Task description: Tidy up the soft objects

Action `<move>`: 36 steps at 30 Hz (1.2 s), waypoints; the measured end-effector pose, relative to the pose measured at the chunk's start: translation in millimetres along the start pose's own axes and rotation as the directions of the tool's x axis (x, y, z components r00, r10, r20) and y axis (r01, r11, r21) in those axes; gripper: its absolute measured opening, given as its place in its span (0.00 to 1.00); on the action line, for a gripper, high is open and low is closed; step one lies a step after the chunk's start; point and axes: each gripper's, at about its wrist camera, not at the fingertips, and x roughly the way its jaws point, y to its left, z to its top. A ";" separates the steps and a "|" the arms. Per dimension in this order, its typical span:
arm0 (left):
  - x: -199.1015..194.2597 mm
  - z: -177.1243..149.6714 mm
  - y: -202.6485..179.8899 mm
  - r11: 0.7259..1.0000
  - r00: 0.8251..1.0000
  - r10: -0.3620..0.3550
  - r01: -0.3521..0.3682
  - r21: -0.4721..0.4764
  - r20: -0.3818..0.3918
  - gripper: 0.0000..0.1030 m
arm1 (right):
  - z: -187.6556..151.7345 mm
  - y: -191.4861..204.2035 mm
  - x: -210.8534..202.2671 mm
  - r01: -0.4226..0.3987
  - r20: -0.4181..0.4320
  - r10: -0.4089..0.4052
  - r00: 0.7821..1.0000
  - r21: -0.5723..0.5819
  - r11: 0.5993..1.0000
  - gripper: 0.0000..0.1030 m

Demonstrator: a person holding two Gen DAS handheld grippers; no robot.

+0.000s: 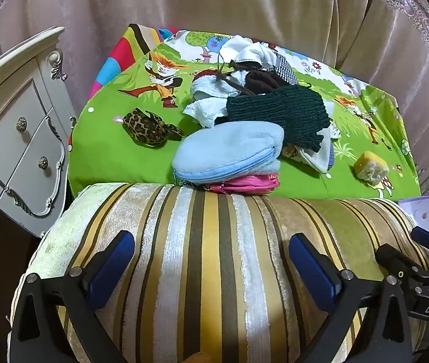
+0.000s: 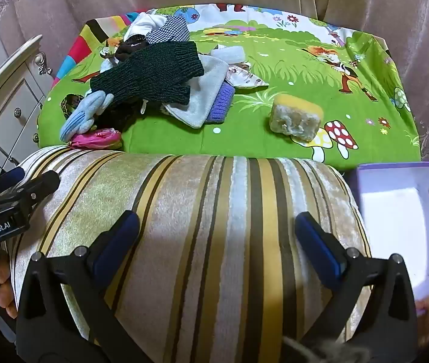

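A heap of soft things lies on the green cartoon cloth: a dark green knit, a light blue zip pouch, a pink pouch, white cloths and a leopard-print piece. A yellow sponge lies apart at the right; it also shows in the right wrist view. My left gripper is open and empty over a striped cushion. My right gripper is open and empty over the same cushion.
A purple open box stands at the cushion's right end. A white carved dresser stands at the left. Pink curtains hang behind the cloth. The other gripper's body shows at each view's side edge.
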 end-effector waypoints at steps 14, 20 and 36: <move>1.7 1.7 -1.8 1.000 1.000 0.001 -0.001 -0.003 -0.003 1.00 | -0.1 -1.1 -0.2 -0.007 -0.002 0.007 1.000 0.004 1.000 1.00; 1.0 0.4 -0.6 1.000 1.000 0.006 -0.006 0.001 -0.005 1.00 | 0.4 0.0 0.0 -0.005 -0.003 0.005 1.000 0.002 1.000 1.00; 1.2 0.8 -0.5 1.000 1.000 0.003 -0.003 -0.001 -0.004 1.00 | -1.2 0.5 -0.6 -0.005 0.003 0.005 1.000 0.003 1.000 1.00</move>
